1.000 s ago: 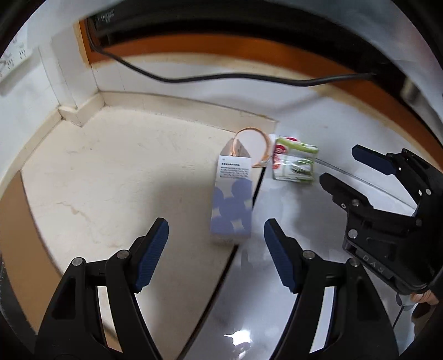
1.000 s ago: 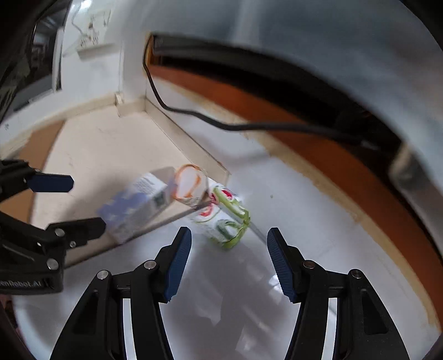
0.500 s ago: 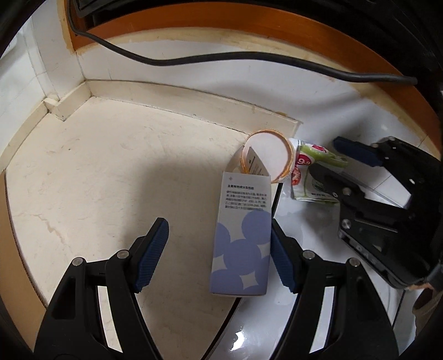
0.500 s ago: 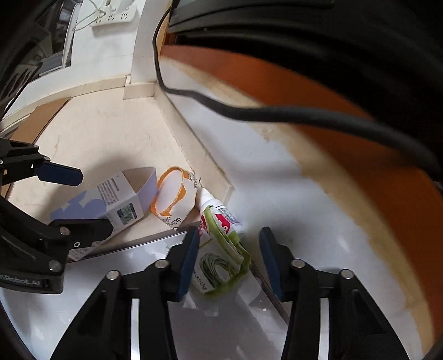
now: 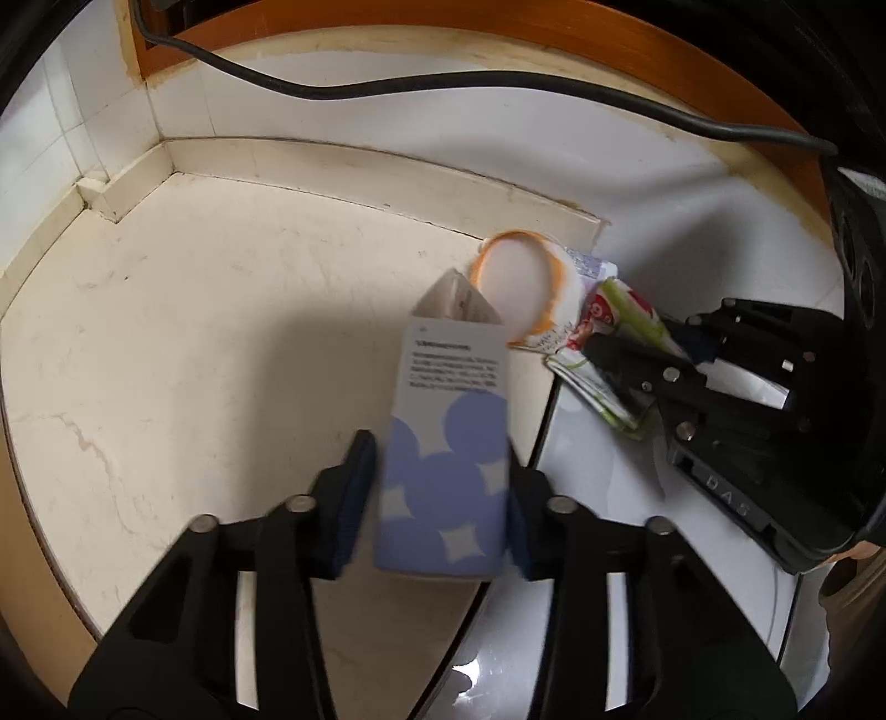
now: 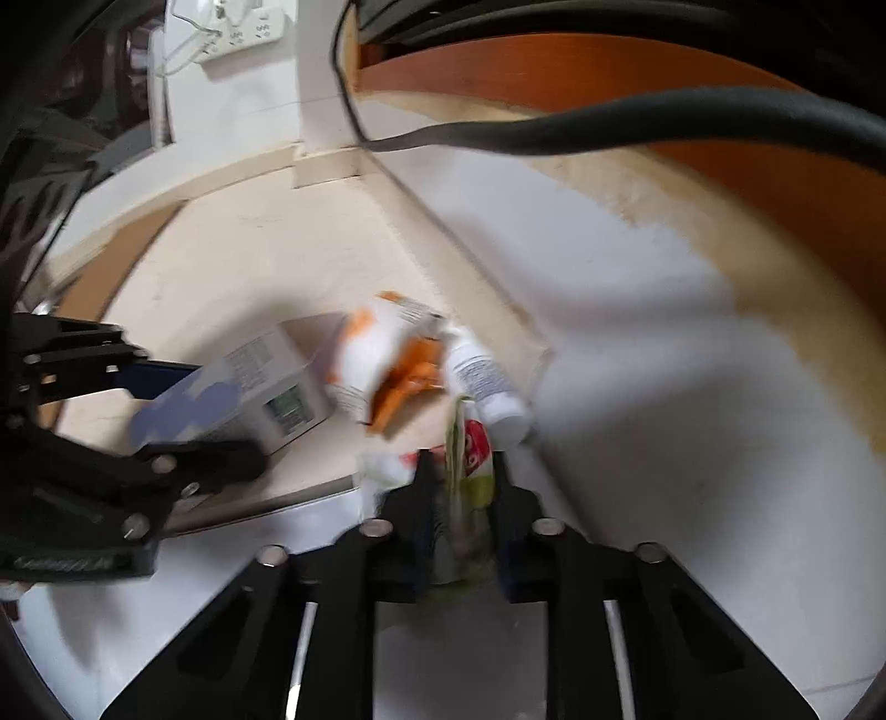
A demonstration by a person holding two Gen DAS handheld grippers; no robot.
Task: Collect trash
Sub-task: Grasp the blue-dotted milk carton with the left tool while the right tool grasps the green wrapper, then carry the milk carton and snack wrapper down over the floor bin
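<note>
A white carton with blue blobs (image 5: 448,399) lies on the cream floor. My left gripper (image 5: 437,498) is closing, with the carton's near end between its blue pads, which touch both of its sides. A crumpled green, red and white wrapper (image 6: 476,443) lies at the edge of a glossy white surface. My right gripper (image 6: 462,482) is closing on it and the wrapper is squeezed thin between the fingers. The left wrist view shows the right gripper (image 5: 642,343) clamped over that wrapper (image 5: 620,310). The right wrist view shows the left gripper (image 6: 216,415) around the carton (image 6: 266,382).
An orange and white packet (image 5: 526,277) and a small white bottle (image 6: 487,387) lie between the carton and the wrapper. A black cable (image 5: 443,83) runs along the wall above. A cream skirting ledge (image 5: 332,160) bounds the floor. A power strip (image 6: 238,33) hangs on the far wall.
Both grippers came down and forward onto the trash. The left jaws narrowed from wide open onto the carton. The right jaws narrowed onto the wrapper, crumpling it upright.
</note>
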